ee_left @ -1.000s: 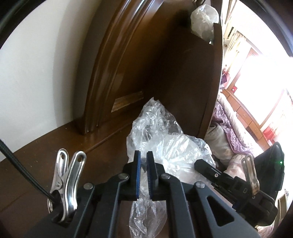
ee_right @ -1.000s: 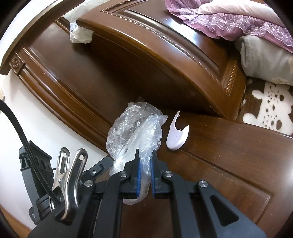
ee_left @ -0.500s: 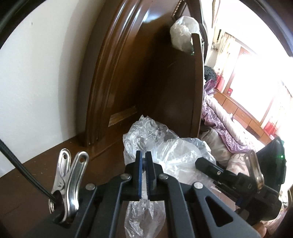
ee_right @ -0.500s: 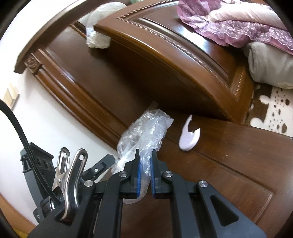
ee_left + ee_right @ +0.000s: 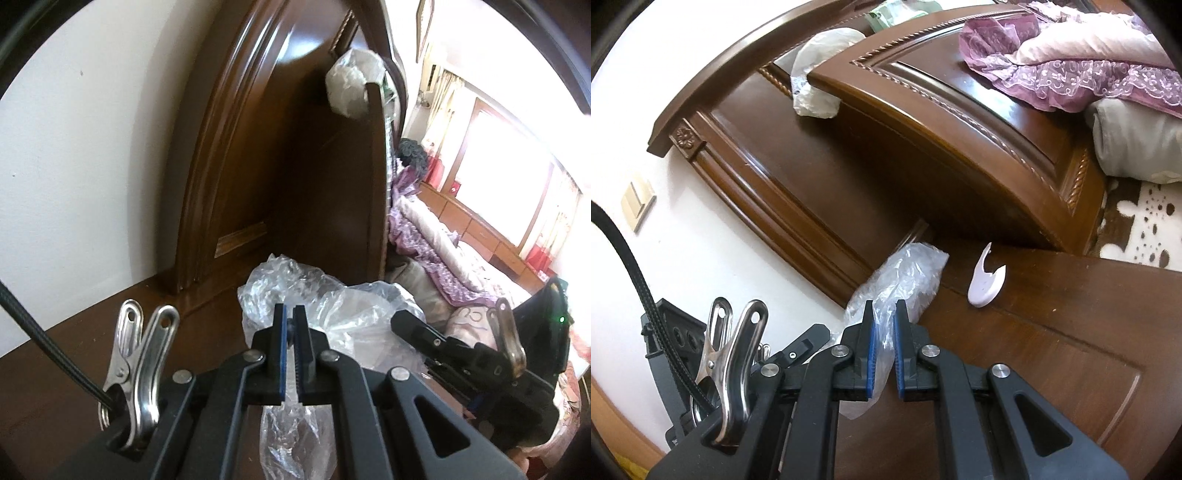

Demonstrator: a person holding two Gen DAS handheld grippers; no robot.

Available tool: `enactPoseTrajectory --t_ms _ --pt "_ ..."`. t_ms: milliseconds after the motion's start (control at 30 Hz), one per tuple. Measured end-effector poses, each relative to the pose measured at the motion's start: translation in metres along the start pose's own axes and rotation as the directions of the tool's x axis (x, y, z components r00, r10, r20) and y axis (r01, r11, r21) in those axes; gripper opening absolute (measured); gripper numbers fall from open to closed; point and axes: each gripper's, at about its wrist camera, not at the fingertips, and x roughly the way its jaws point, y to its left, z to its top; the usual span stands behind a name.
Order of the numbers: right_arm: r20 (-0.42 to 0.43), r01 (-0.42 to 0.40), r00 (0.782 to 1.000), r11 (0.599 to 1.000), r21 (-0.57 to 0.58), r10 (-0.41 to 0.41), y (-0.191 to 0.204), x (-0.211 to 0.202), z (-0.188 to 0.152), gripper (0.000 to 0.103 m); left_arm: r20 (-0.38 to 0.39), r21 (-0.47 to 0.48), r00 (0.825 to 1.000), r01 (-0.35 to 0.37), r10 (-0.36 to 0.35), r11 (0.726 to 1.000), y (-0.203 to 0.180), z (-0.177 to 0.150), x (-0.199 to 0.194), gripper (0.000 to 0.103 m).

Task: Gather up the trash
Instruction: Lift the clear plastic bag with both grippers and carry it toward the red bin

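gripping 1 clear plastic bag [image 5: 332, 306]: left gripper [image 5: 290, 321] and right gripper [image 5: 882, 317] both clamped on film; white plastic piece [image 5: 984, 282] beside it on dark wooden surface [image 5: 1052, 332]

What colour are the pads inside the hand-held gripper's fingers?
Blue pads, clearest in the right wrist view.

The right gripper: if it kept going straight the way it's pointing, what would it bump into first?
Apart from the clear plastic bag the right gripper holds, probably the dark wooden headboard behind the bag; depth is hard to judge.
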Motion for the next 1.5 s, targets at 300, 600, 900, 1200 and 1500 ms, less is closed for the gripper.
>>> enactPoseTrajectory --t_ms 300,600,900,1200,1500 --pt "0.106 -0.090 0.991 0.994 0.054 0.084 0.015 -0.054 -0.022 0.008 0.015 0.013 0.979 0.202 -0.203 0.979 -0.006 -0.006 -0.045 0.003" --pt "0.147 -0.093 0.986 0.994 0.054 0.084 0.026 -0.109 -0.036 0.008 0.031 0.071 0.954 0.296 -0.299 0.952 -0.031 -0.008 -0.078 0.003" --pt "0.181 -0.051 0.982 0.998 0.026 0.046 0.033 -0.168 -0.054 0.008 -0.039 0.146 0.919 0.393 -0.391 0.908 -0.085 -0.033 -0.100 0.003" --pt "0.214 0.123 0.969 0.992 0.012 -0.123 0.037 -0.229 -0.067 0.004 -0.085 0.098 0.870 0.492 -0.485 0.865 -0.137 -0.046 -0.110 0.003" --pt "0.259 0.159 0.954 0.987 -0.001 -0.153 0.039 -0.272 -0.075 0.004 -0.159 0.101 0.871 0.482 -0.464 0.870 -0.159 -0.066 -0.108 0.003"
